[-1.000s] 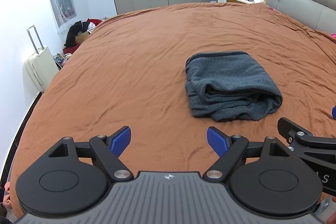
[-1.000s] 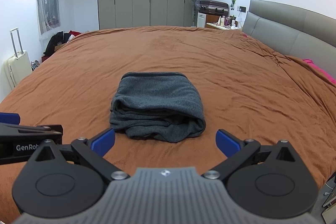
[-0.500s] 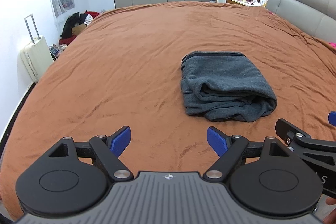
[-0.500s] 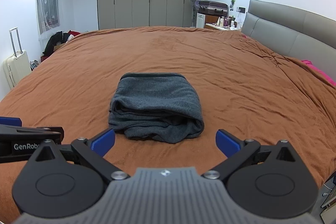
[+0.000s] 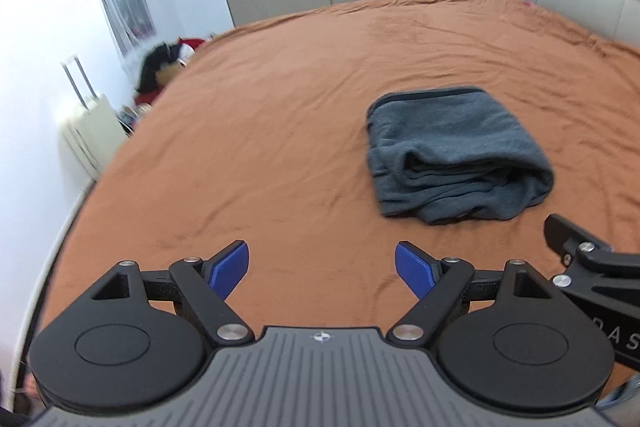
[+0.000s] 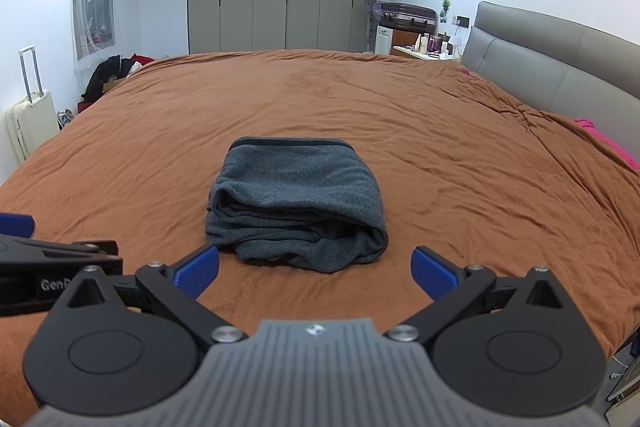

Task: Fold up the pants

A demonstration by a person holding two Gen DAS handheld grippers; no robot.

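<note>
The dark grey pants (image 6: pixel 296 209) lie folded into a thick rectangular bundle on the brown bedspread (image 6: pixel 360 99), waistband at the far edge. In the left wrist view the pants (image 5: pixel 456 155) sit ahead and to the right. My left gripper (image 5: pixel 322 269) is open and holds nothing, well short of the bundle over bare bedspread (image 5: pixel 280 131). Just in front of the bundle's near fold, my right gripper (image 6: pixel 315 269) is open too, with nothing between its blue pads. Each gripper shows at the edge of the other's view.
A grey padded headboard (image 6: pixel 552 67) runs along the right. A cream suitcase (image 6: pixel 30 115) and a pile of clothes (image 6: pixel 108 75) stand on the floor at the left. Wardrobe doors (image 6: pixel 280 19) line the far wall, with a fan and a dresser beside them.
The left wrist view has tilted and swung a little, so the pants sit slightly further right in it. The right gripper and the pants have barely moved. Both grippers stay open.
</note>
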